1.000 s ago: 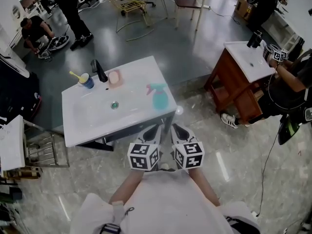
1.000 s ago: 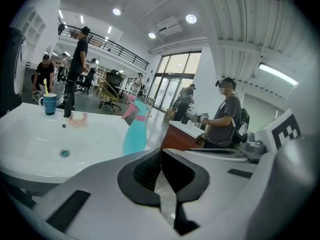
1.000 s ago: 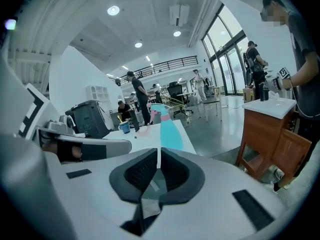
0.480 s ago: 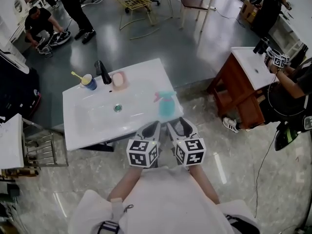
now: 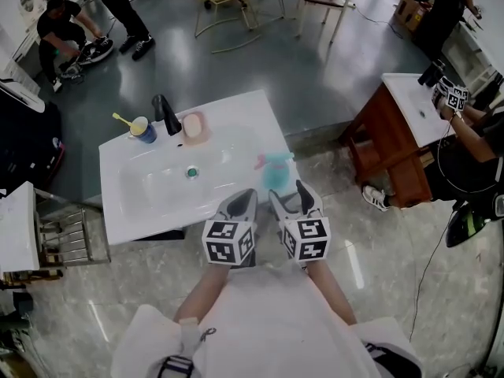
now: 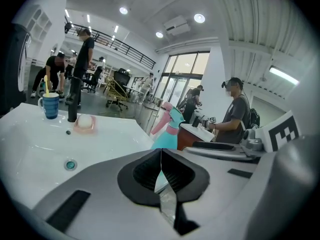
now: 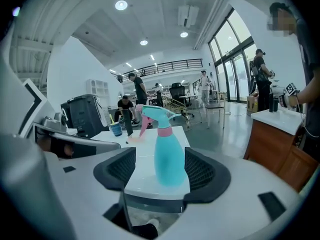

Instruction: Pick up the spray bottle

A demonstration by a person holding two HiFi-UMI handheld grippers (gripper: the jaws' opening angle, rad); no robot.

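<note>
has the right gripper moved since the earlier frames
Yes. The right gripper has come forward to the sink counter, closer to the spray bottle; its jaws have just been opening, the bottle lined up between them, untouched.

A black tap point(image 5: 165, 115) is standing at the back of a white sink point(image 5: 150, 203), a blue cup point(image 5: 142, 130) sitting just beside it on one side and a pink soap dish point(image 5: 194, 127) on the other. A wooden cabinet point(image 5: 382, 144) is standing well apart. A person point(image 5: 59, 30) is crouching beyond.
</note>
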